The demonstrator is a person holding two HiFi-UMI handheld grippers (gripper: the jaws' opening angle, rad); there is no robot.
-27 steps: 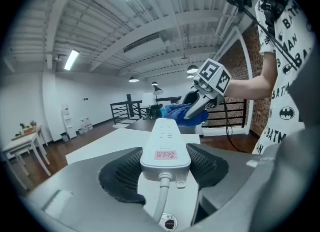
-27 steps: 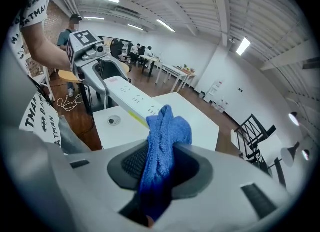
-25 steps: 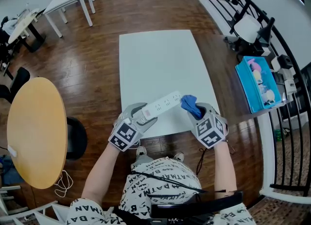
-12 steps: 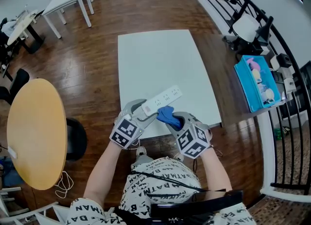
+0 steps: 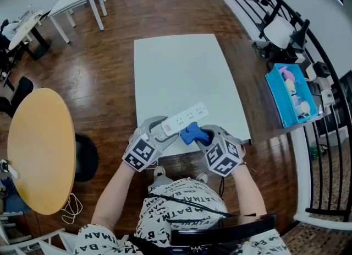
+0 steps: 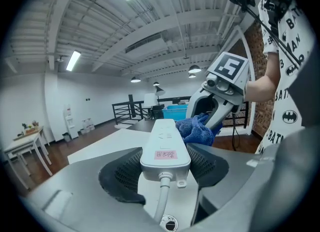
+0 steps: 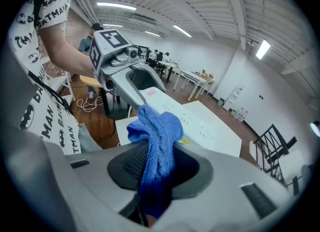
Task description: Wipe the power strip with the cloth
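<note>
Grips power strip at cord end in left gripper jaws, cloth clenched in right gripper jaws. Risks levering strip loose under heavy wiping pressure.

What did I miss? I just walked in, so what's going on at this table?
A person holds a gripper in each hand. The left gripper is shut on the cable end of the white power strip, holding it over the near edge of the table. The right gripper is shut on a blue cloth, which sits against the strip's near side, midway along. Wiping looks under way.
</note>
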